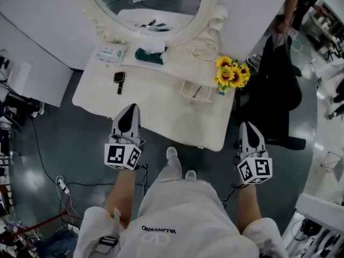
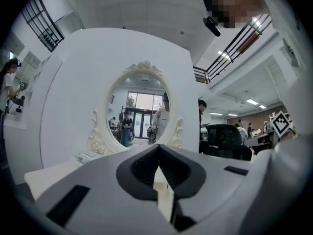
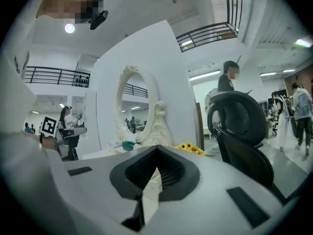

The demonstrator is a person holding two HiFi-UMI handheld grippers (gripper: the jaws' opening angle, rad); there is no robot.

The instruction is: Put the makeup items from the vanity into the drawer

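On the white vanity (image 1: 97, 93), a white and teal packet (image 1: 111, 53) and a dark teal pouch (image 1: 149, 56) lie at the foot of the oval mirror (image 1: 156, 34). A small black item (image 1: 119, 79) lies nearer the front. A small white drawer box (image 1: 194, 90) stands open at the right, with a thin item inside. My left gripper (image 1: 129, 108) hovers over the vanity's front edge, shut and empty. My right gripper (image 1: 249, 126) hangs past the vanity's right corner over the floor, shut with nothing in it. The left gripper view faces the mirror (image 2: 139, 109); the right gripper view shows the pouch (image 3: 128, 145).
Yellow sunflowers (image 1: 232, 71) stand at the vanity's right corner. A black office chair (image 1: 277, 95) sits just right of it, close to my right gripper. Cables and a power strip (image 1: 62, 186) lie on the floor at left. People stand in the background.
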